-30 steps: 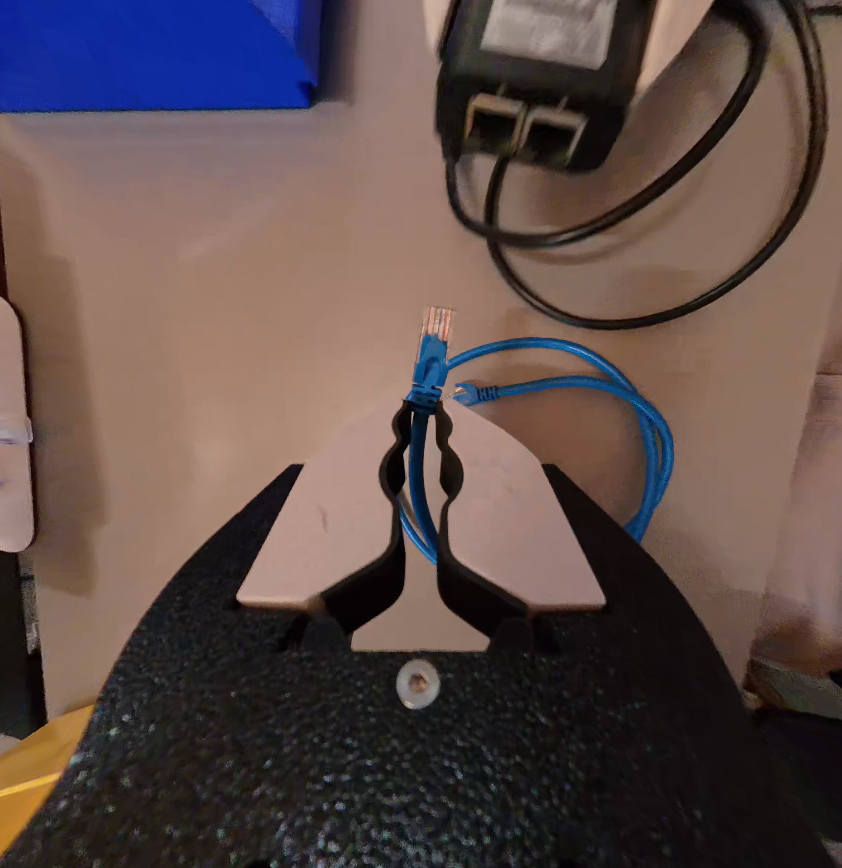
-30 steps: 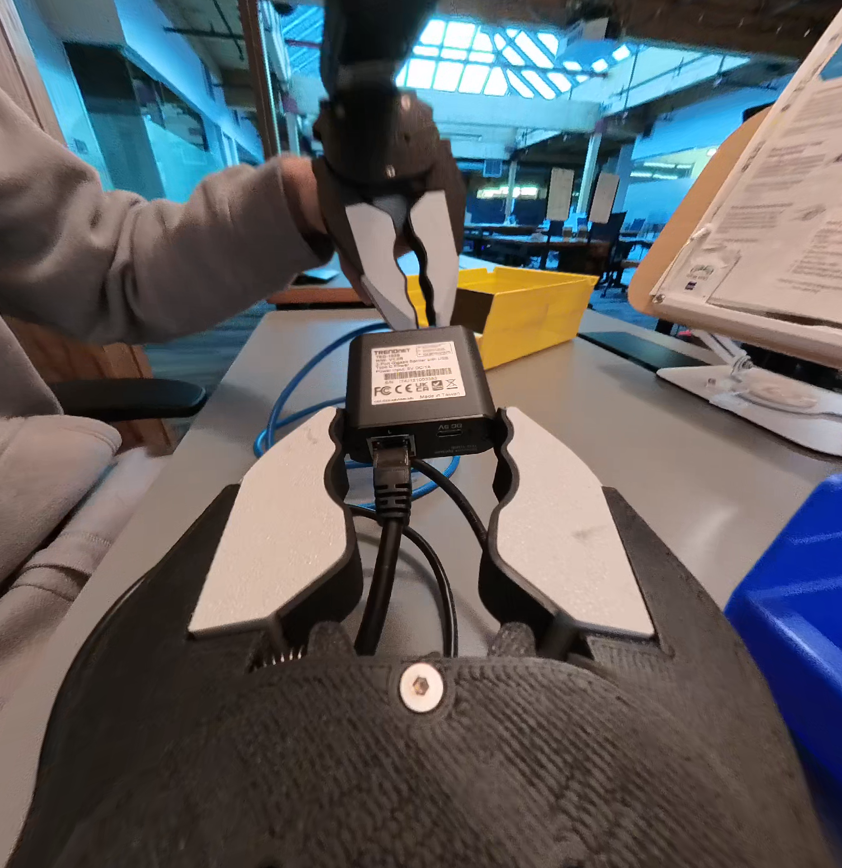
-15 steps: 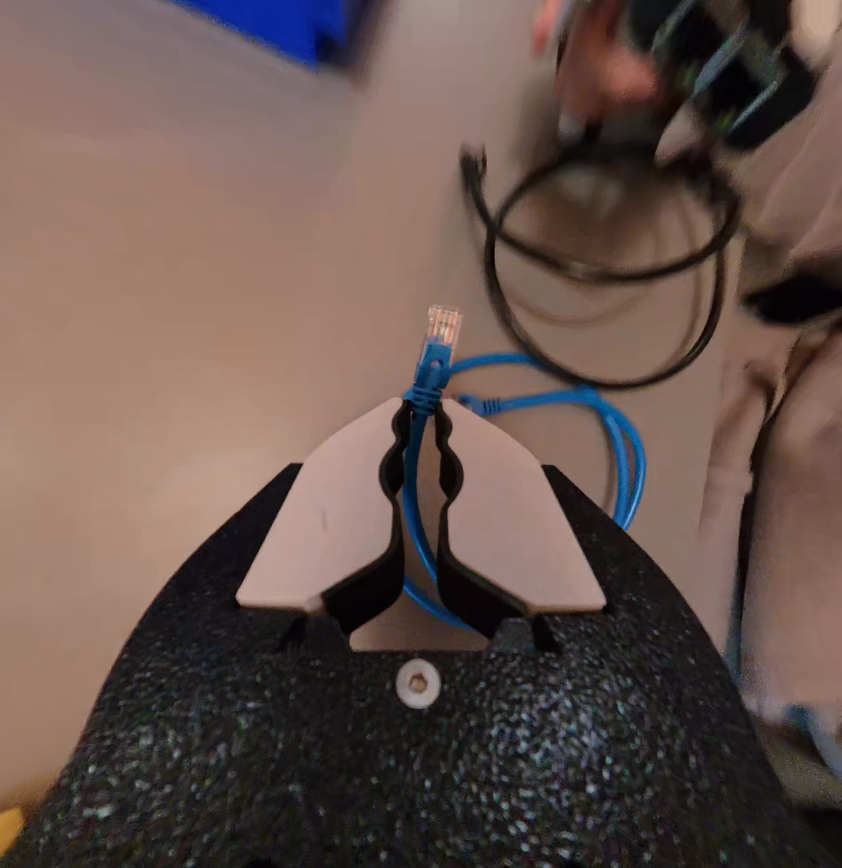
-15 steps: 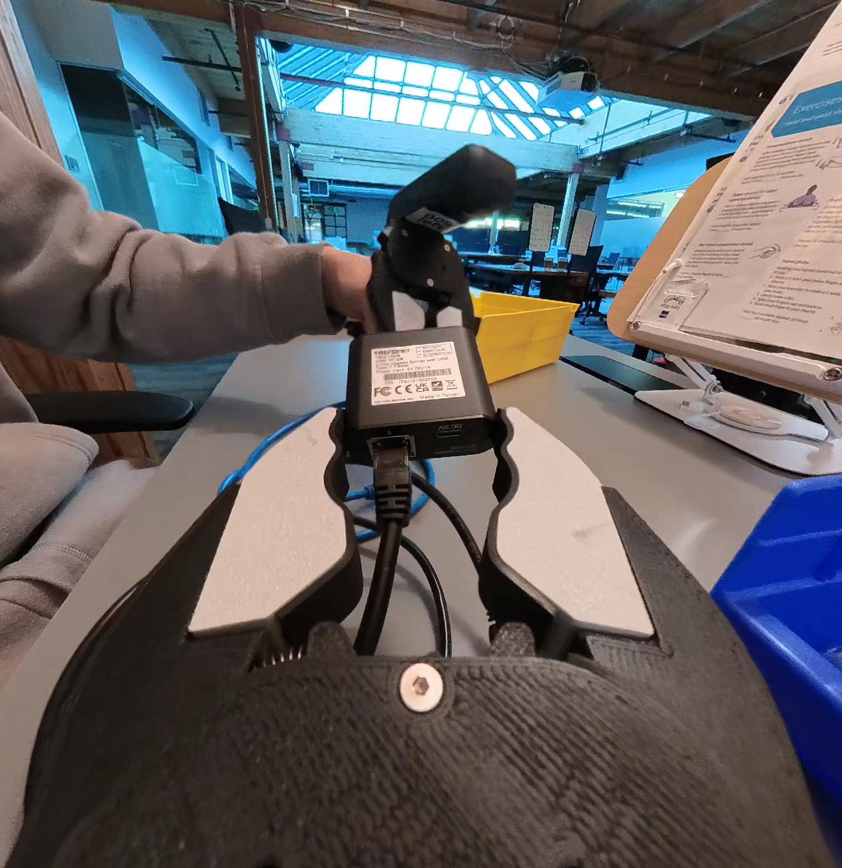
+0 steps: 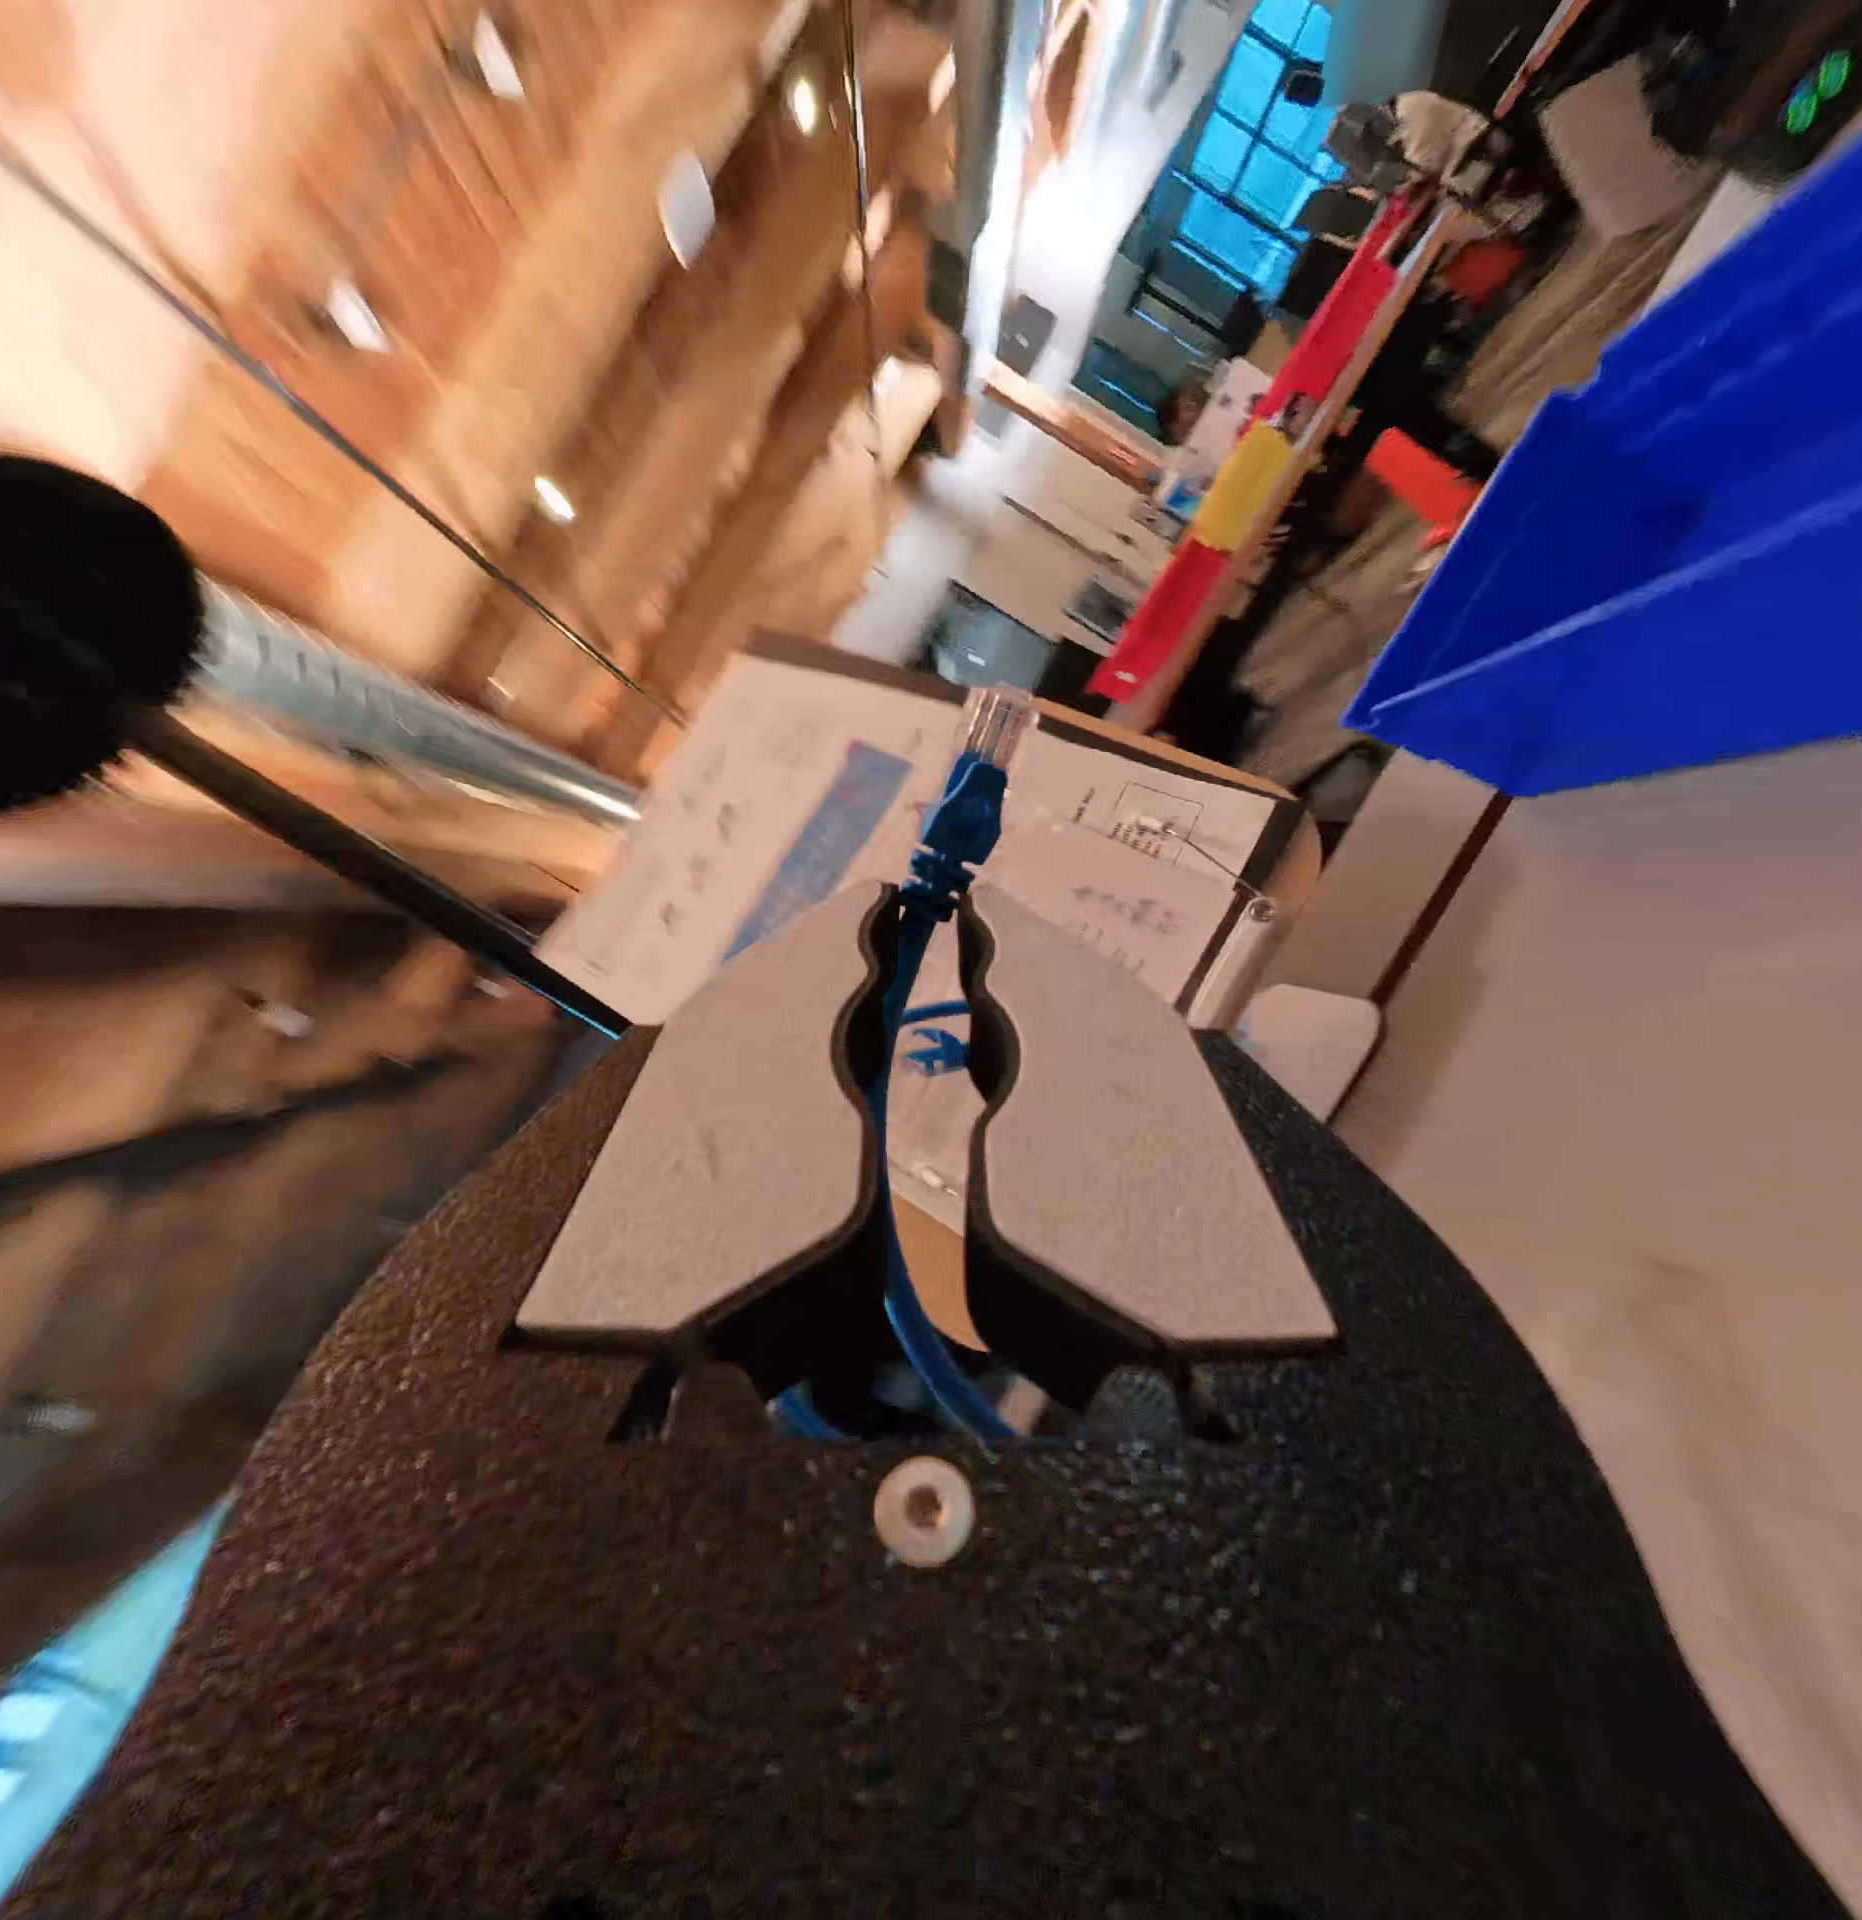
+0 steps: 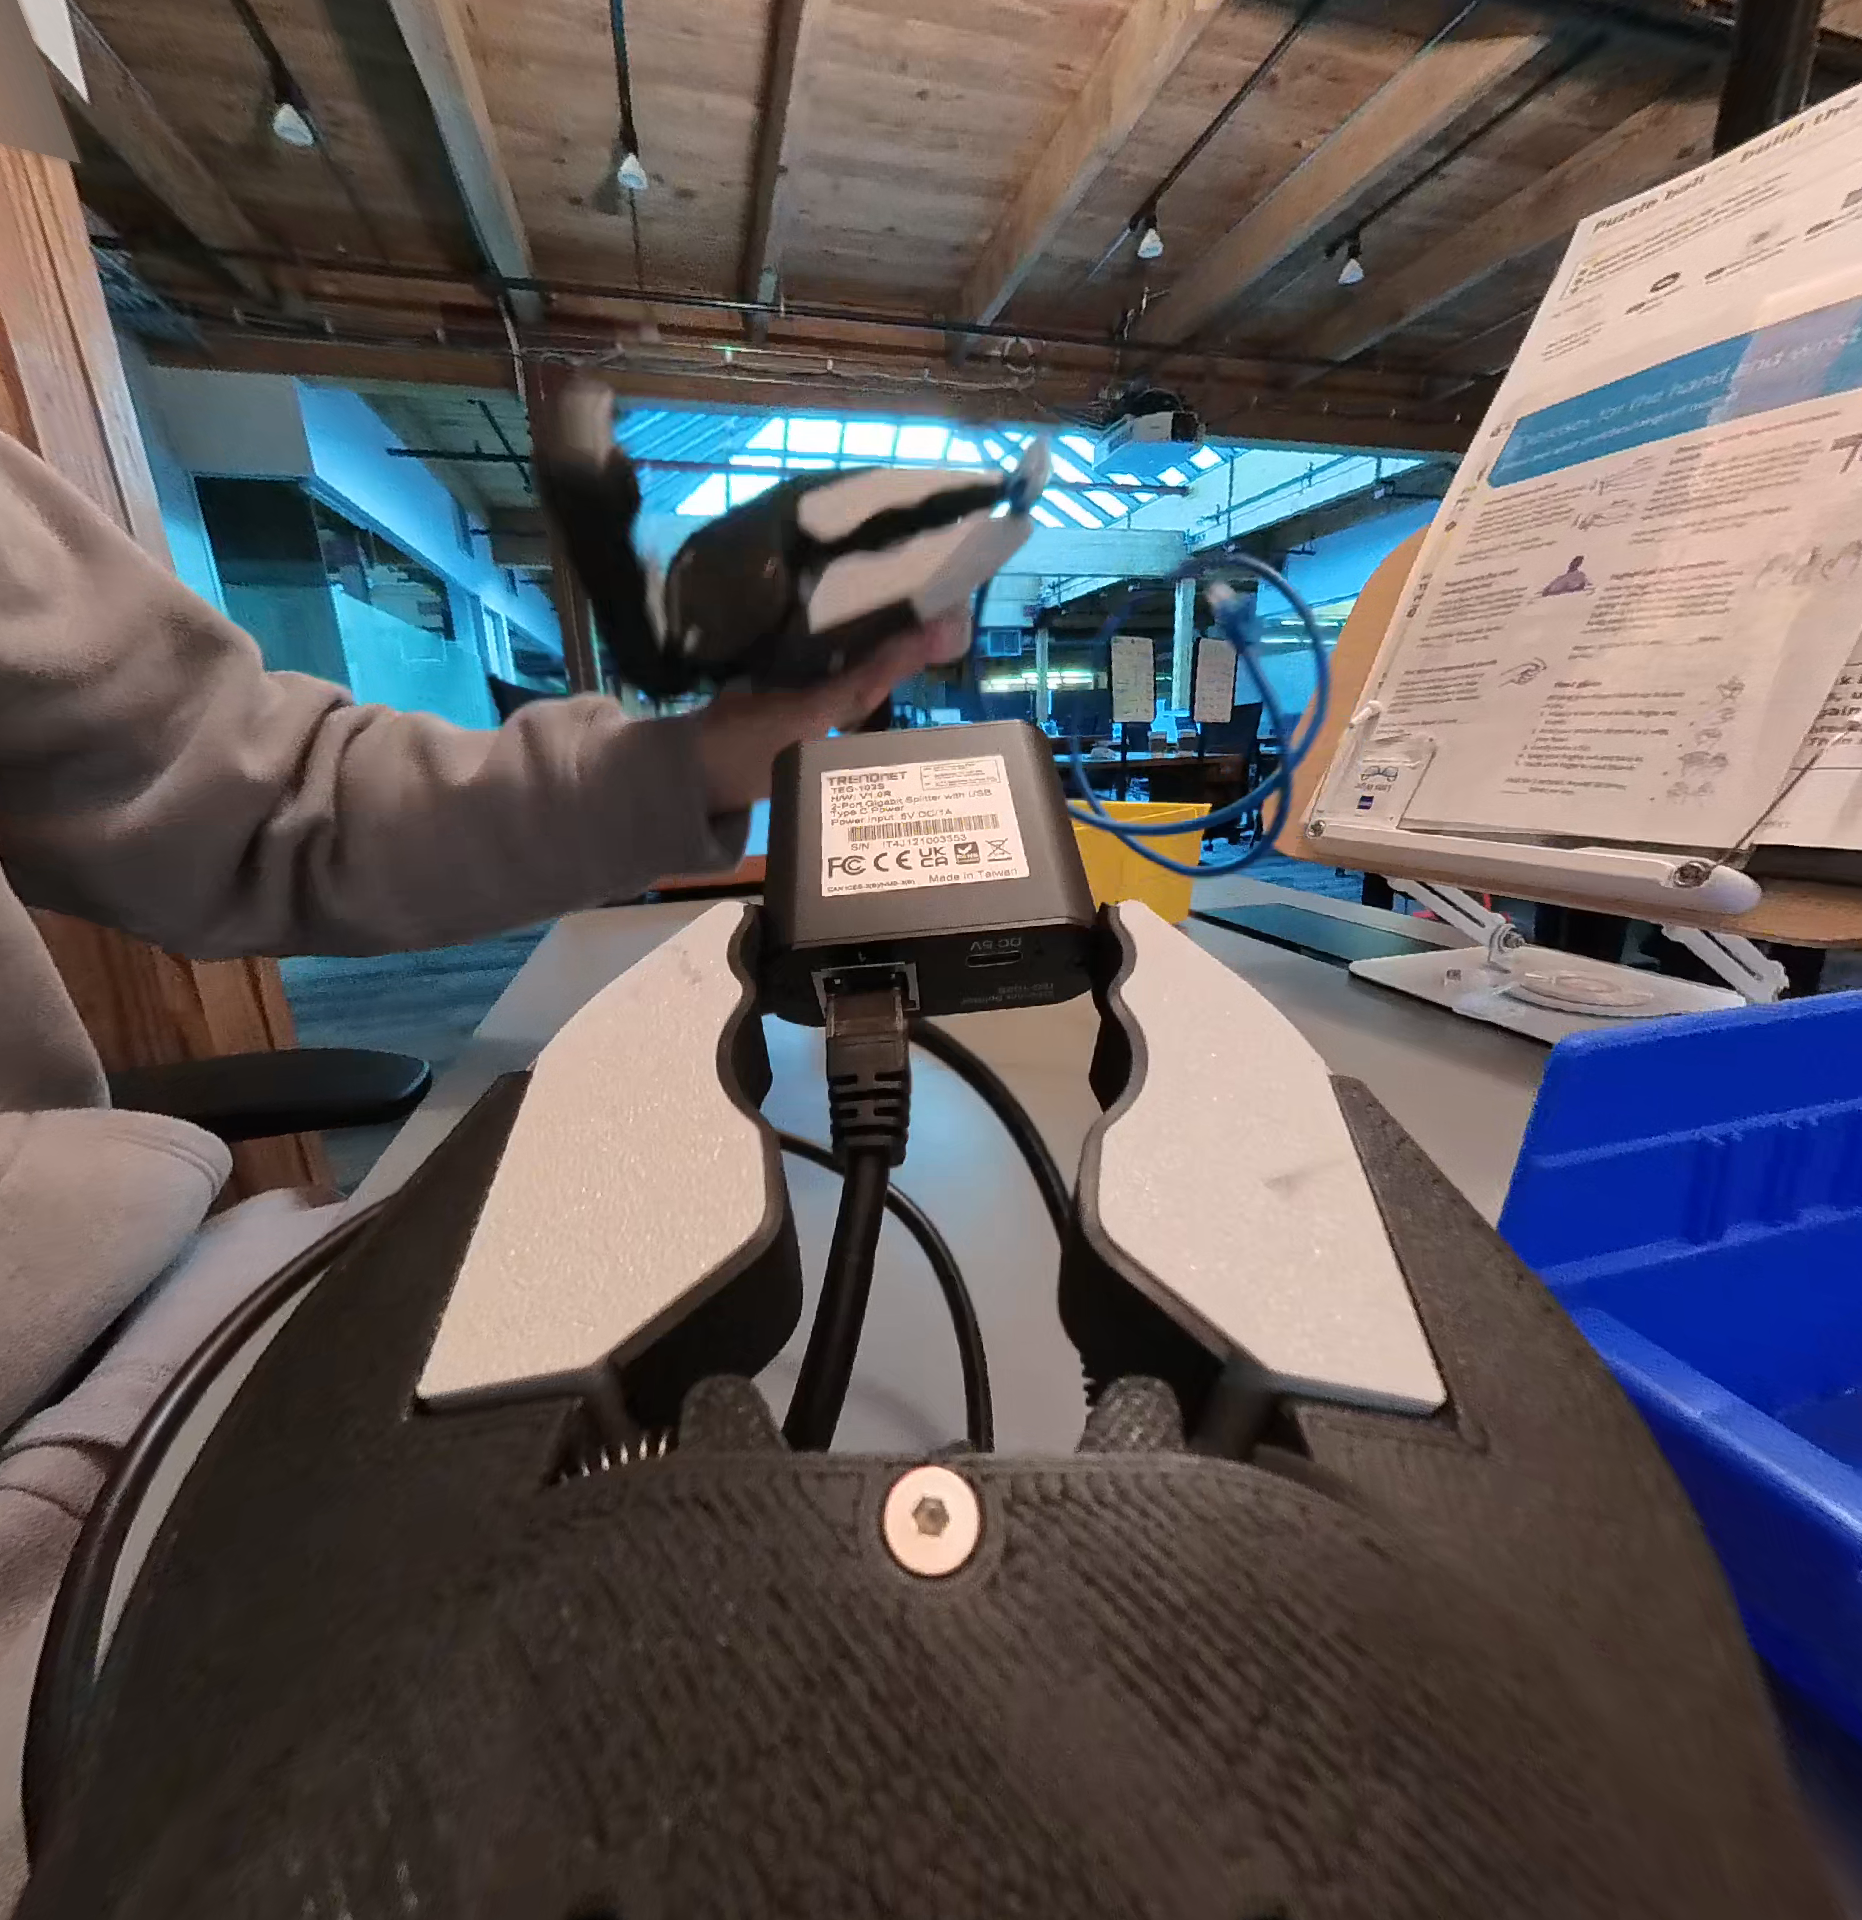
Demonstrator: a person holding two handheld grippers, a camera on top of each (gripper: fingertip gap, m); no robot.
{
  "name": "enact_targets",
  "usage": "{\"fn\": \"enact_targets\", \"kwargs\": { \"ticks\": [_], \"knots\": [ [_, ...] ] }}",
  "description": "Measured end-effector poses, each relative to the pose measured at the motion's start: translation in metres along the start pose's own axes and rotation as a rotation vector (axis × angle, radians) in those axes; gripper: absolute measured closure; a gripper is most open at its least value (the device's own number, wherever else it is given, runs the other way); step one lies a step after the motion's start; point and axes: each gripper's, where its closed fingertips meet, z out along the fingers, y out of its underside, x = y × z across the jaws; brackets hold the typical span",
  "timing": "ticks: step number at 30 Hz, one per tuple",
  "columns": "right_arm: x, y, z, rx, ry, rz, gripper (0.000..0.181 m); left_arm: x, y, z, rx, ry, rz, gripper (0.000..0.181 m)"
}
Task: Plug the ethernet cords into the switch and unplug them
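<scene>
The left gripper (image 5: 922,904) is pinched tight on a thin blue ethernet cord (image 5: 948,831), just behind its strain-relief boot, so the clear plastic plug (image 5: 994,719) sticks out past the fingertips, free of any socket. From the right wrist view that same gripper (image 6: 1015,497) is raised above the table, blurred, held in a hand (image 6: 833,691) coming out of a grey sleeve (image 6: 283,769); the rest of the blue cord (image 6: 1291,717) dangles from it in a loose loop in the air, its other plug (image 6: 1223,601) hanging free too.

The right gripper (image 6: 927,935) clamps the small black box-shaped switch (image 6: 922,831) between its 2 fingers, gripping it by its sides. The switch's white label faces up. On the end facing the camera, 1 port holds a black ethernet cord (image 6: 859,1101), which runs back between the fingers; the smaller socket beside it is empty. A second thin black cable (image 6: 1010,1101) curves away underneath.

Around them: the grey table (image 6: 1270,997), a blue plastic bin (image 6: 1727,1247) at the right, a yellow tray (image 6: 1135,842) behind the switch, and a tilted document stand carrying printed sheets (image 6: 1654,582).
</scene>
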Motion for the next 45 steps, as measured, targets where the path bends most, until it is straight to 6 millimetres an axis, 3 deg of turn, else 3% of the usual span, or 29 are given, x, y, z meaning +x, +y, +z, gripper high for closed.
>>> {"fn": "enact_targets", "kwargs": {
  "ticks": [2,5,9,12,15,17,20,22,25,28,33,45],
  "knots": [
    [0.000,0.000,-0.001,0.004,0.001,-0.003,0.121,0.048,-0.002,-0.020,0.012,-0.008,0.151,0.171],
    [0.000,-0.001,-0.001,0.007,0.001,-0.004,0.121,0.113,0.006,-0.046,-0.016,0.092,0.193,0.171],
    [-0.001,-0.001,-0.001,0.004,-0.004,-0.010,0.121,0.162,0.008,-0.070,-0.068,0.271,0.170,0.171],
    [0.000,0.000,0.000,-0.001,-0.010,-0.012,0.121,0.204,0.013,-0.095,-0.124,0.566,0.101,0.168],
    [0.002,0.002,0.000,-0.003,-0.015,-0.007,0.121,0.230,0.016,-0.122,-0.204,0.844,0.008,0.160],
    [0.003,0.003,0.001,-0.006,-0.017,-0.010,0.121,0.230,0.013,-0.128,-0.247,0.939,-0.071,0.154],
    [0.003,0.004,0.002,-0.009,-0.020,-0.012,0.121,0.222,-0.011,-0.139,-0.255,1.149,-0.271,0.147],
    [0.003,0.005,0.003,-0.008,-0.016,-0.011,0.121,0.204,-0.019,-0.126,-0.284,1.173,-0.449,0.150],
    [0.003,0.006,0.004,-0.008,-0.019,-0.013,0.121,0.186,0.001,-0.099,-0.436,1.163,-0.606,0.149],
    [0.002,0.008,0.004,-0.010,-0.022,-0.018,0.121,0.198,0.004,-0.103,-0.506,1.252,-0.596,0.149],
    [0.000,0.009,0.005,-0.008,-0.024,-0.019,0.121,0.229,0.023,-0.117,-0.627,1.244,-0.337,0.153],
    [-0.004,0.013,0.008,-0.038,-0.037,-0.027,0.121,0.246,0.022,-0.109,-0.591,1.290,-0.579,0.171]
  ]
}}
